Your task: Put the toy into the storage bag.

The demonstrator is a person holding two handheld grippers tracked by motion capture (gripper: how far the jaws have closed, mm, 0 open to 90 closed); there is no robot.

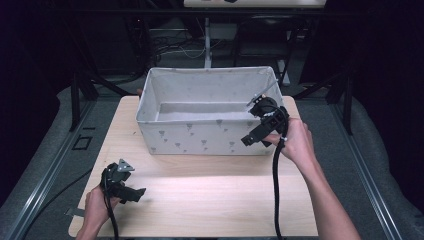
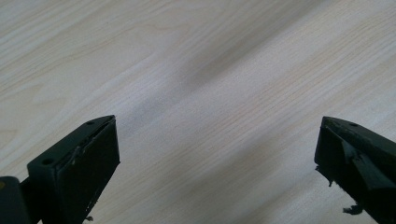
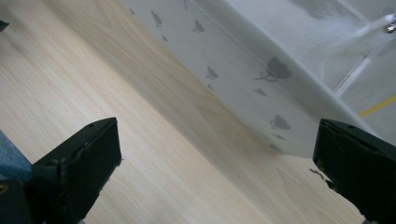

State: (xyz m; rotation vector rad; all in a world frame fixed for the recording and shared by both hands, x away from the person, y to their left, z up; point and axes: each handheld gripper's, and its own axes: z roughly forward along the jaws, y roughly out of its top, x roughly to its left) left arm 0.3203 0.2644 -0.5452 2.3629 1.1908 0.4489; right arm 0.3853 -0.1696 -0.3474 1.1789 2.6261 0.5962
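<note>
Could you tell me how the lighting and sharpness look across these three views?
High view: surroundings dark, the table brightly lit, the bin slightly washed out. Left gripper view: soft shadow bands cross the wood. Right gripper view: the bin's upper wall glares white, somewhat blurred.

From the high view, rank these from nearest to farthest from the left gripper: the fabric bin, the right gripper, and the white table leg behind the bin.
Measured from the left gripper, low at the table's near left:
1. Fabric bin: mid-table, its front-left corner comes closest.
2. Right gripper: at the bin's front-right corner, jaws open.
3. White table leg: beyond the bin, at the far end.
</note>
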